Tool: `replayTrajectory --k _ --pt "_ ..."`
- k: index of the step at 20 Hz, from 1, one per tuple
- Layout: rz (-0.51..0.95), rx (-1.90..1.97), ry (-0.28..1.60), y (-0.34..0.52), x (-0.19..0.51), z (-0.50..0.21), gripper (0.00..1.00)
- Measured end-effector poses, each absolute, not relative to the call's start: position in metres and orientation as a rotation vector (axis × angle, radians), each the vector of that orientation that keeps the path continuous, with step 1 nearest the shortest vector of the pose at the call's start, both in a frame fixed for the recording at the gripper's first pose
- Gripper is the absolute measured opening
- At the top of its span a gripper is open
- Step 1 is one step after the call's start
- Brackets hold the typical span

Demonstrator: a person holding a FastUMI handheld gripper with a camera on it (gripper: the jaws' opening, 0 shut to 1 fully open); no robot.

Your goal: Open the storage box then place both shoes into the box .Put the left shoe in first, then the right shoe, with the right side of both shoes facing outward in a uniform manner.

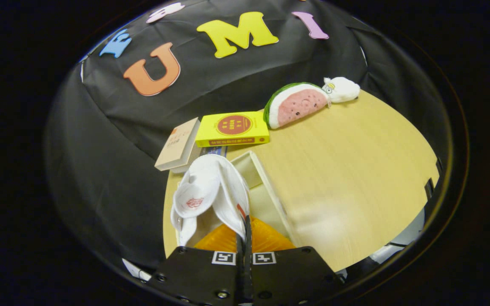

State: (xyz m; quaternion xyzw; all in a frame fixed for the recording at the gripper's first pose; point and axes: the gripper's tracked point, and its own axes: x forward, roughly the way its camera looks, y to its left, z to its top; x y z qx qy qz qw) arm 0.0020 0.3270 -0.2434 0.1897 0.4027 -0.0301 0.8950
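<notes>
1. Currently the gripper jaws are pinched nearly closed on the white shoe collar edge; the shoe hangs at 11 o'clock just ahead.
2. Shoe looks light and floppy; a rim grip lets it swing.
3. Open storage box sits beneath, orange inside; books and plush toy lie beyond at 12 on the tabletop.

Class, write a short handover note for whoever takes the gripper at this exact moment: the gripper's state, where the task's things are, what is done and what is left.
Gripper: fingers closed together, pinching the rim of a white shoe, which hangs ahead of them, opening facing the camera.
Storage box: pale, lid already open, on the wooden table just beside and beyond the shoe. Something orange lies below the shoe, too unclear to name.
Done: box opened, one shoe picked up; which shoe it is I cannot tell.
Left: set this shoe in the box, right side outward, then deal with the other shoe likewise.
</notes>
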Motion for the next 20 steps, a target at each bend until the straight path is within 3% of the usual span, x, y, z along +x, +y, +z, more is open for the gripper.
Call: replayTrajectory --k 20 --pt "-0.198 0.318 0.777 0.310 -0.003 -0.284 0.00"
